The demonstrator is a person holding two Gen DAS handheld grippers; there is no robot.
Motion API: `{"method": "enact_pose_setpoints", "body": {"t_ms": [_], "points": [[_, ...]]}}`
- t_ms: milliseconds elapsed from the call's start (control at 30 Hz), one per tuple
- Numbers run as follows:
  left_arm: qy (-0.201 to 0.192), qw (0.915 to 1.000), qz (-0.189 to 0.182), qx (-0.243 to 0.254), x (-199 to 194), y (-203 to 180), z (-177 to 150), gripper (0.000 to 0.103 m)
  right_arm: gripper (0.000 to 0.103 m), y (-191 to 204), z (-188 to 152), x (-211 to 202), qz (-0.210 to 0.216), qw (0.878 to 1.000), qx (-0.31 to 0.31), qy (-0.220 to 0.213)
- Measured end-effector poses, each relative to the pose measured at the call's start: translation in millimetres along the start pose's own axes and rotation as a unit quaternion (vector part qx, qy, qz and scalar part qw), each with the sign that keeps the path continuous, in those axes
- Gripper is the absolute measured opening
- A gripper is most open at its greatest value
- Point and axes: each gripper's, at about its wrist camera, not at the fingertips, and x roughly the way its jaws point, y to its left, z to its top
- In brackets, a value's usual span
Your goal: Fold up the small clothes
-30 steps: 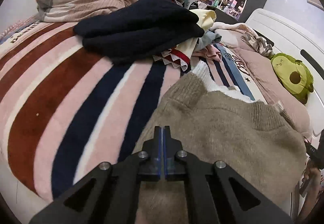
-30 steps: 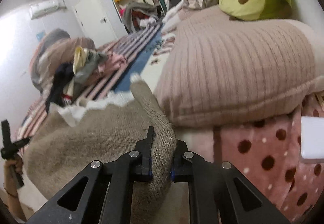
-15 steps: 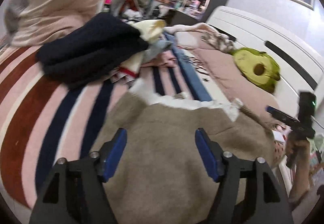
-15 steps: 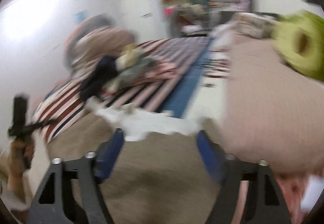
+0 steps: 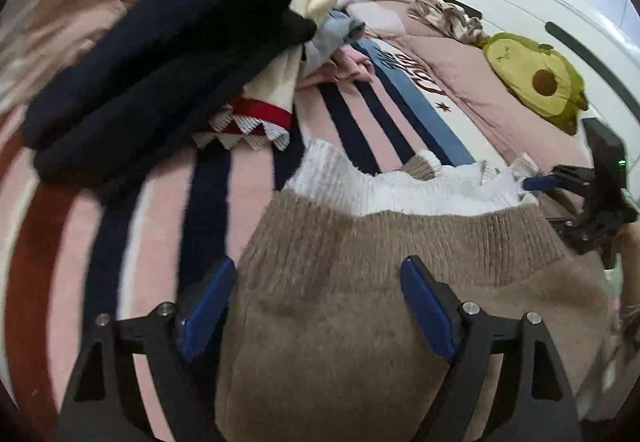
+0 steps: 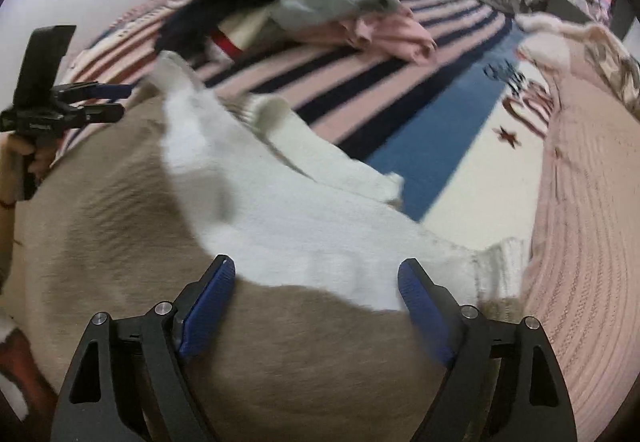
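Observation:
A beige and white knitted sweater (image 5: 360, 282) lies folded on the striped bed blanket; it also shows in the right wrist view (image 6: 200, 242). My left gripper (image 5: 316, 306) is open and empty, its jaws wide apart just above the sweater's near left part. My right gripper (image 6: 316, 302) is open and empty over the sweater's right side, near the white band. The right gripper also shows at the right edge of the left wrist view (image 5: 576, 194), and the left gripper at the left edge of the right wrist view (image 6: 80, 102).
A pile of clothes with a dark navy garment (image 5: 160, 66) on top lies behind the sweater on the striped blanket (image 5: 100, 242). A pink pillow (image 6: 580, 242) and an avocado plush (image 5: 536, 78) lie to the right by the white headboard (image 5: 520, 2).
Both grippers were shut on the sweater's edges one second ago. Both have opened, let the sweater go and lifted slightly; the sweater now lies folded with its white band showing.

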Motion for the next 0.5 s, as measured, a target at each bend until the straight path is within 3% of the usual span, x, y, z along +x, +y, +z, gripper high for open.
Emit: {"method": "enact_pose_setpoints", "body": {"t_ms": [100, 133, 167, 200, 233, 267, 300, 367, 433, 500], "points": [[0.003, 0.9999, -0.013, 0.002, 7.1, 4.5, 3.5, 0.082, 0.083, -15.2, -6.4, 3.4, 0.034, 0.999, 0.015, 0.020], [0.004, 0.9999, -0.016, 0.002, 8.4, 5.1, 3.8, 0.082, 0.076, -15.7, -8.4, 2.1, 0.044, 0.999, 0.014, 0.020], [0.004, 0.9998, -0.019, 0.001, 10.0, 5.9, 3.9, 0.080, 0.063, -16.0, -10.8, 0.9, 0.050, 0.999, 0.012, 0.019], [0.005, 0.9998, -0.021, 0.000, 10.8, 5.9, 3.4, 0.069, 0.057, -15.5, -14.3, -1.6, 0.050, 0.999, 0.008, 0.016], [0.005, 0.9997, -0.023, -0.001, 12.1, 5.6, 3.9, 0.046, 0.042, -15.3, -16.4, -3.3, 0.046, 0.999, 0.006, 0.013], [0.008, 0.9996, -0.027, -0.003, 13.0, 5.5, 4.3, 0.035, 0.027, -15.4, -18.1, -5.2, 0.039, 0.999, 0.004, 0.010], [0.010, 0.9994, -0.033, -0.006, 13.4, 4.7, 3.4, 0.025, 0.022, -15.6, -19.3, -7.1, 0.031, 0.999, 0.003, 0.007], [0.005, 0.9997, -0.023, 0.008, 11.1, -2.6, 2.3, 0.019, 0.011, -17.7, -21.1, -12.4, 0.025, 1.000, 0.008, -0.006], [-0.003, 0.9998, -0.004, 0.018, 8.1, -8.0, 2.4, 0.013, 0.007, -20.4, -20.9, -18.2, 0.013, 1.000, 0.015, -0.022], [-0.018, 0.9978, 0.056, 0.030, 2.7, -12.2, 3.6, 0.012, 0.006, -17.9, -18.2, -25.5, -0.021, 0.999, 0.011, -0.041]]}}
